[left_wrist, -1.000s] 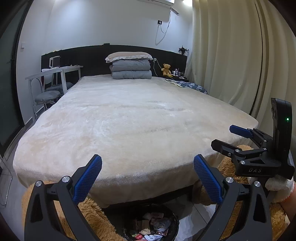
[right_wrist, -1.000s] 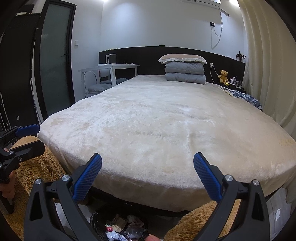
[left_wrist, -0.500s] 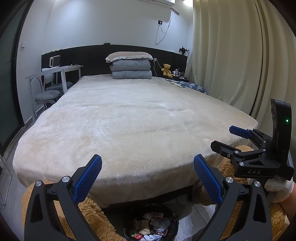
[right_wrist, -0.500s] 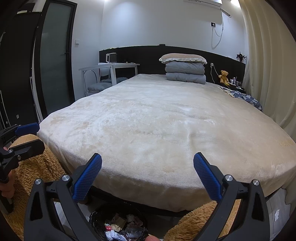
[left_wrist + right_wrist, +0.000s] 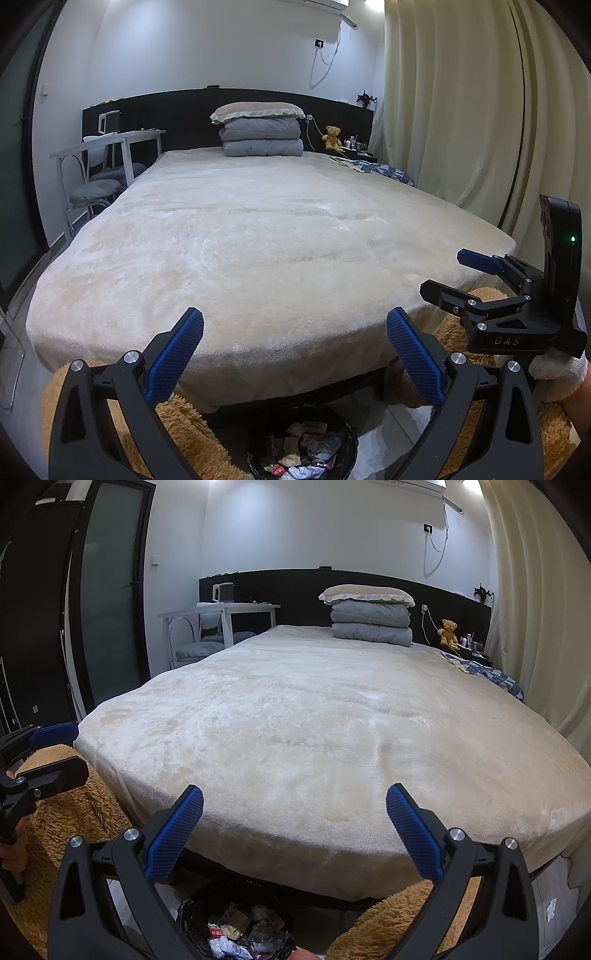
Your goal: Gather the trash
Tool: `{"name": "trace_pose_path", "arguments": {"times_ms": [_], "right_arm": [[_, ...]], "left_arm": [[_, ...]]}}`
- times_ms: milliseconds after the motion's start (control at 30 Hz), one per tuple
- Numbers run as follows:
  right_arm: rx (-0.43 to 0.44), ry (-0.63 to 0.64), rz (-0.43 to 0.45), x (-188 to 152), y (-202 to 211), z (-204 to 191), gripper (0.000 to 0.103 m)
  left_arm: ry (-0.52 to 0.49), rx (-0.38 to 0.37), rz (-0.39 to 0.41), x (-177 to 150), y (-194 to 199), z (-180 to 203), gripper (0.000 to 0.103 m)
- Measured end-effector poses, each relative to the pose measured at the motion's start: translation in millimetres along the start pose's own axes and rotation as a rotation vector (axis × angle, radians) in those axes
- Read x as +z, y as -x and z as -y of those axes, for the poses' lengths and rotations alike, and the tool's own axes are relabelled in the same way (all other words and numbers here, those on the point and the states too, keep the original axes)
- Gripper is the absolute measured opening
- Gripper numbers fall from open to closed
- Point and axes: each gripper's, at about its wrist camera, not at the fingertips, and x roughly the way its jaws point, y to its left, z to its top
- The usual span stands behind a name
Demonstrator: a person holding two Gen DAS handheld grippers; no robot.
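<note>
A black trash bin (image 5: 303, 446) lined with a dark bag sits on the floor at the foot of the bed, holding several crumpled wrappers and papers; it also shows in the right wrist view as the bin (image 5: 236, 926). My left gripper (image 5: 295, 354) hangs open above it with nothing between its blue pads. My right gripper (image 5: 295, 830) is open too and holds nothing. In the left wrist view the right gripper (image 5: 461, 273) shows at the right edge. In the right wrist view the left gripper (image 5: 62, 749) shows at the left edge.
A wide bed (image 5: 258, 236) with a cream plush blanket fills the room ahead, with folded grey bedding and a pillow (image 5: 258, 129) at its head. Brown shaggy rugs (image 5: 70, 819) flank the bin. A white desk and chairs (image 5: 99, 166) stand left, curtains (image 5: 461, 110) right.
Both grippers have stayed open and nearly still; the views have shifted only very slightly. The bin and its contents have not moved.
</note>
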Motion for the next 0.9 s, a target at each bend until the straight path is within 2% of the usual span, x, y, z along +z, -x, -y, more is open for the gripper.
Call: {"name": "trace_pose_path", "arguments": {"times_ms": [900], "right_arm": [[0.002,0.013,-0.007,-6.5,-1.5,1.5,0.098]], "left_arm": [[0.005,-0.002,-0.001,-0.6,-0.2,2.0,0.096]]}}
